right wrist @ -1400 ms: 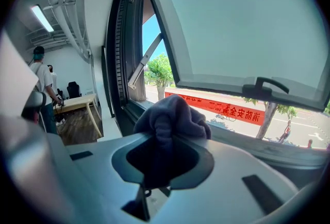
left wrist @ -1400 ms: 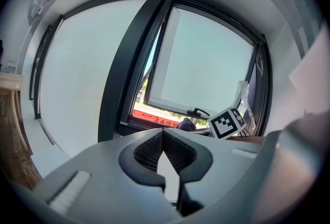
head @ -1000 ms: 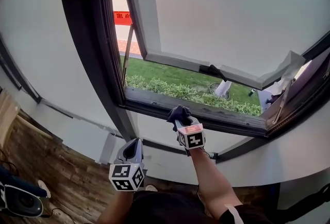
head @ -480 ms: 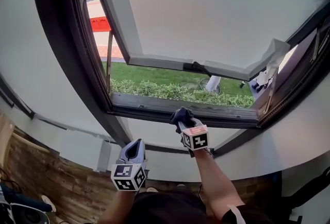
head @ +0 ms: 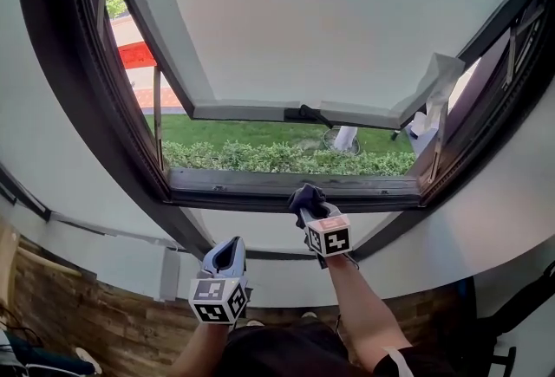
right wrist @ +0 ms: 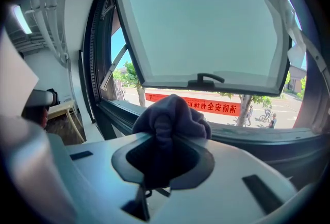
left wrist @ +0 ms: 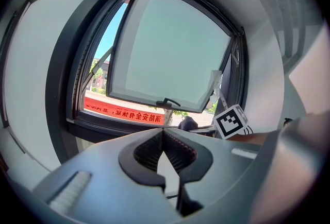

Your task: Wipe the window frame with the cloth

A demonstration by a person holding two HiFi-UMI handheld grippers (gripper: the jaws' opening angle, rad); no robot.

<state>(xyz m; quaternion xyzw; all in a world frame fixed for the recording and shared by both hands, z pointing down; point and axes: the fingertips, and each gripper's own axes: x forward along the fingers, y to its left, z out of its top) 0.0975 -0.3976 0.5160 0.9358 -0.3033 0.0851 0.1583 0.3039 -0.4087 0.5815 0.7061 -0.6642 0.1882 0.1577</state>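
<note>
Your right tool (head: 309, 205) grips a dark cloth (head: 303, 194) at the window frame (head: 260, 185)'s bottom rail; your left tool (head: 225, 255), closed and empty, hangs below it.

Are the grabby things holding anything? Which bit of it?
The right gripper pinches the dark cloth by a bunched-up fold; the rest puffs out past its jaws. The left gripper is shut on nothing.

We see two supports: the wood floor (head: 87, 323), bearing at its left edge a dark thing (head: 14, 354) too cut off to name, and the dark sill (head: 234, 183), at whose inner edge sits the bunched cloth (head: 305, 196), contact unclear.
</note>
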